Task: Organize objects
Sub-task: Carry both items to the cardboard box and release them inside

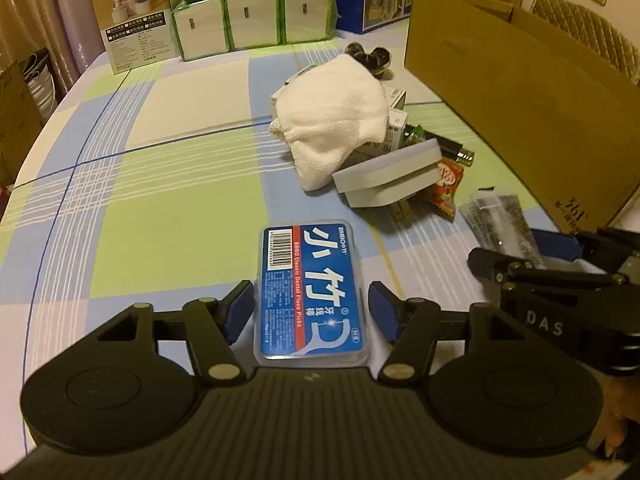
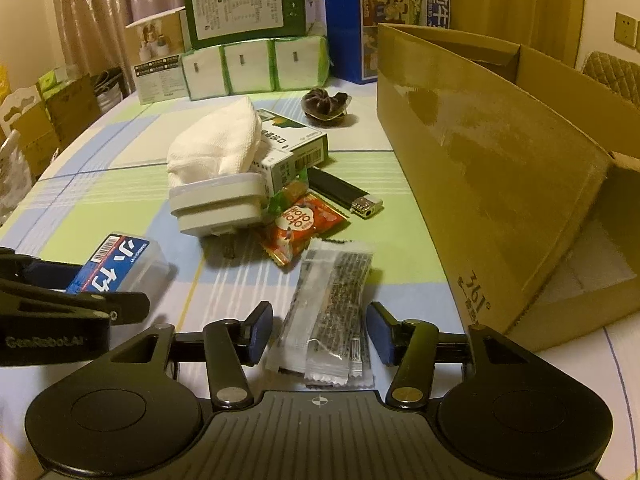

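Observation:
A blue dental floss picks box (image 1: 310,292) lies flat on the checked tablecloth (image 1: 160,208). My left gripper (image 1: 311,300) is open, its blue pads (image 1: 240,312) close on either side of the box, which fills nearly the whole gap. Clear packets with dark contents (image 2: 332,312) lie between the fingers of my right gripper (image 2: 320,320), which is open with space on both sides. An open cardboard box (image 2: 500,160) stands at the right. From the right wrist view the floss box (image 2: 116,264) sits by the left gripper's arm (image 2: 72,308).
A pile ahead holds a white towel (image 2: 216,144), a white-grey case (image 2: 216,208), an orange snack packet (image 2: 300,224), a black lighter (image 2: 344,196) and small cartons (image 2: 296,148). A dark scrunchie (image 2: 324,106), tissue packs (image 2: 252,66) and tall boxes (image 2: 244,8) stand behind.

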The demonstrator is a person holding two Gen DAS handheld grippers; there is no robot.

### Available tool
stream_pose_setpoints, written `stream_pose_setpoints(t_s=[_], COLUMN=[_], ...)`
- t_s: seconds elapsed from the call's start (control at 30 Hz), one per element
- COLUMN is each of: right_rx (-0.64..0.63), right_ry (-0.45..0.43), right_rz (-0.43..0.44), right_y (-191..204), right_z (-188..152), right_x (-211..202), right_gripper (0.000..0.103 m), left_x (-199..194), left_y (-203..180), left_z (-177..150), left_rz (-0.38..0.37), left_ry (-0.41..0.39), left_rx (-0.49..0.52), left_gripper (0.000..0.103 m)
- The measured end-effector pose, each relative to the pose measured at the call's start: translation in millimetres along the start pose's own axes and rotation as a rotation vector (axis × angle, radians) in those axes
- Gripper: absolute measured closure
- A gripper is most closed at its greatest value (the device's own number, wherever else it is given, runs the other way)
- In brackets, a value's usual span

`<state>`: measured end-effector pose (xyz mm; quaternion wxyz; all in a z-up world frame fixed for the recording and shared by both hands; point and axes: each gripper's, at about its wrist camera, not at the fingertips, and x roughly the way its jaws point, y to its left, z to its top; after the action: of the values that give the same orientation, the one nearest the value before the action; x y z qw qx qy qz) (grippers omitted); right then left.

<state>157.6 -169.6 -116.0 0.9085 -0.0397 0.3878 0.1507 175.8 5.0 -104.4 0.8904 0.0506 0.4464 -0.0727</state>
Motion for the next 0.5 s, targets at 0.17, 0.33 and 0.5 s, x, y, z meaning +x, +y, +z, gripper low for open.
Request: stream_pose_setpoints(t_s=[0.17, 0.33, 0.5], right_rx=[-0.004, -0.001, -0.004], right_ry=[0.018, 0.018, -0.049], right_rz=[0.028, 0.04, 0.052], right_y=[-2.2, -2.4, -2.7], right_z=[-5.5, -17.0, -8.2], right_x=[-11.3, -35.4, -74.3], right_gripper=[0.069, 0.07, 0.07], left_x=[-3.2, -20.5, -50.3], left_y=[-3.0, -7.6, -15.5], left_z=[-2.9, -9.7, -2.6], left_rz=[0.011, 0.011, 0.006], left_ry=[0.014, 0.013, -0.021], left_rx=[0.011, 0.003, 0.005], left_gripper=[0.051, 0.051, 0.051])
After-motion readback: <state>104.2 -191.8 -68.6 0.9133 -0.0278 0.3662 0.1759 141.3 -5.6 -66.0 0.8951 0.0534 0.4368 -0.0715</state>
